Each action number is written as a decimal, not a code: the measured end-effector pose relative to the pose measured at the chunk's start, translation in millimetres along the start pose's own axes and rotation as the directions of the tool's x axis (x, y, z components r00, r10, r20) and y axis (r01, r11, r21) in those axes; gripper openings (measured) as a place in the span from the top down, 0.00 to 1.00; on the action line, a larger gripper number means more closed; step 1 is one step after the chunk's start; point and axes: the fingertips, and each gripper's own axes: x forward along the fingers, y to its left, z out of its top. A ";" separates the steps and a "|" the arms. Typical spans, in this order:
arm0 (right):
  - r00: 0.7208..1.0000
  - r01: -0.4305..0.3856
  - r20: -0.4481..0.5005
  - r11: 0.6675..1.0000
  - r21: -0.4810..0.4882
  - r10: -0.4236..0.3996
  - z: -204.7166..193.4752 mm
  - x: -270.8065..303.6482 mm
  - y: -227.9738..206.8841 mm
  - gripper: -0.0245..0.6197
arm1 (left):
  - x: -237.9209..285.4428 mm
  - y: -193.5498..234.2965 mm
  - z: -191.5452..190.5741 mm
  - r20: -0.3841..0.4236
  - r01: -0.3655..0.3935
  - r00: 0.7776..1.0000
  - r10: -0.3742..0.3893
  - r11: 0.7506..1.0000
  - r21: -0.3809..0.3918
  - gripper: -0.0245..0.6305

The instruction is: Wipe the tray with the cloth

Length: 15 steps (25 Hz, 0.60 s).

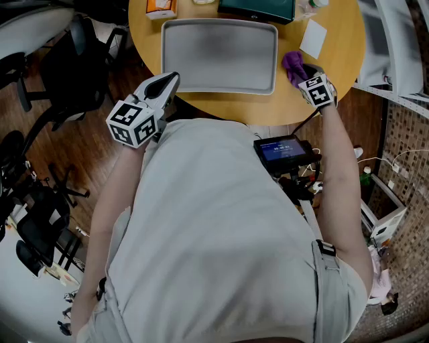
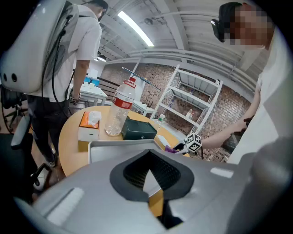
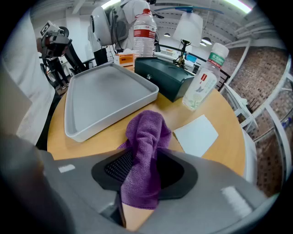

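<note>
View from above a person standing at a round wooden table [image 1: 338, 84], a gripper in each hand. A grey tray [image 1: 218, 57] lies on the table at the person's 12 o'clock, empty and with nothing touching it.

A purple cloth [image 3: 146, 151] lies bunched on the table just beside the tray, at the tray's 3 o'clock, off its lower right corner. The right gripper [image 1: 307, 72] points steeply down over the cloth. Its jaws stand wide apart with the cloth running up between them; the pads do not press on it, and dark gaps show on either side of the fabric.

The left gripper [image 1: 171, 80] hovers at the tray's 7 o'clock, over the table's near edge, tilted gently down. Its jaws are a little apart and hold nothing; tray and table show through the gap.

A white paper [image 1: 313, 38] lies at the cloth's 12 o'clock. Beyond the tray's far edge stand a dark green box [image 3: 169, 75], a red-labelled bottle [image 3: 145, 27], a green-capped bottle [image 3: 203, 82] and an orange tissue box [image 1: 161, 8].
</note>
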 end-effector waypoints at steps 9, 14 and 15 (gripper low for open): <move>0.995 0.089 0.046 0.996 0.005 -0.089 23.5 -28.4 -11.2 0.86 | 5.2 -1.4 2.0 0.011 0.024 1.000 -0.024 1.000 -0.004 0.96; 0.984 0.114 0.137 0.993 -0.018 -0.110 75.8 -54.4 -15.9 0.86 | 8.5 -2.0 5.3 0.025 0.047 0.999 -0.047 0.999 -0.003 0.96; 0.982 0.116 0.155 0.993 -0.025 -0.111 86.7 -59.7 -14.9 0.86 | 6.7 -2.6 6.6 0.031 0.049 0.998 -0.049 0.999 -0.003 0.96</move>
